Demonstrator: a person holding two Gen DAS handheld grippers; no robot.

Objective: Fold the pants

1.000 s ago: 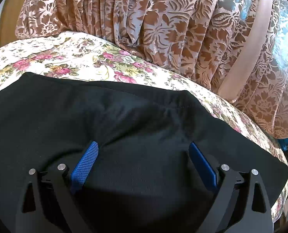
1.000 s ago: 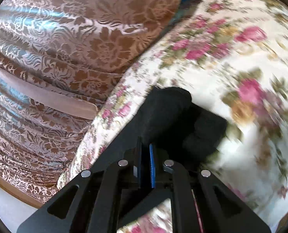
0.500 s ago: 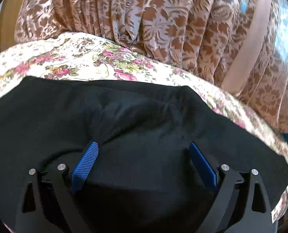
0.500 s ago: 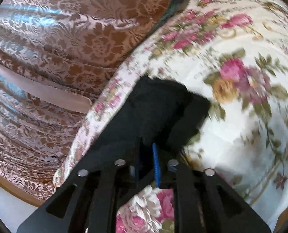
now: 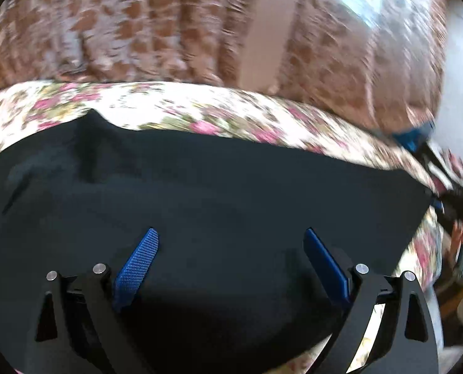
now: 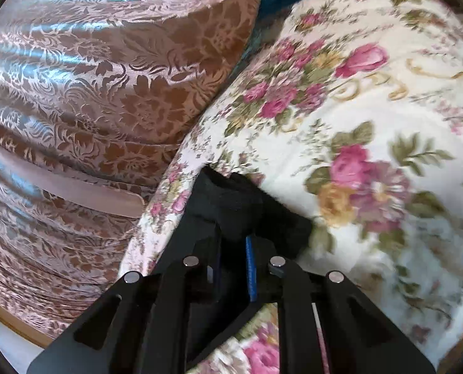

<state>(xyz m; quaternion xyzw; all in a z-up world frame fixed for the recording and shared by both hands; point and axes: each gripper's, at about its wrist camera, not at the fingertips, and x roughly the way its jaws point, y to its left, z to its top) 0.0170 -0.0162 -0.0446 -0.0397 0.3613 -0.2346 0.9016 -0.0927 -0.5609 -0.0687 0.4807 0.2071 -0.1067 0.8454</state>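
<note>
Right wrist view shows your right gripper (image 6: 236,249) narrowed almost to nothing on a bunched corner of the black pants (image 6: 244,205), low in the middle of the frame. Its jaws are closing with the cloth between them. The bite looks shallow: only a small wad of fabric stands past the tips, so a firm tug could pull it free and drop that corner onto the flowered bedspread (image 6: 372,118).

In the left wrist view your left gripper (image 5: 231,255) stands wide, its blue pads (image 5: 138,261) spread over the flat black pants (image 5: 216,187) that fill the lower half of the frame. It holds nothing. Whether the tips press the cloth or only hover over it I cannot tell, as the picture is smeared.

If you pull with the right side while nothing pins the left, the whole garment may slide across the bedspread instead of folding, and the edge near the brown patterned curtain (image 5: 169,25) will wander crooked. The pants also lie close to the bed's edge at the right of the left wrist frame; drag them that way and they could slip off. Anchor first, then draw the corner over slowly.
</note>
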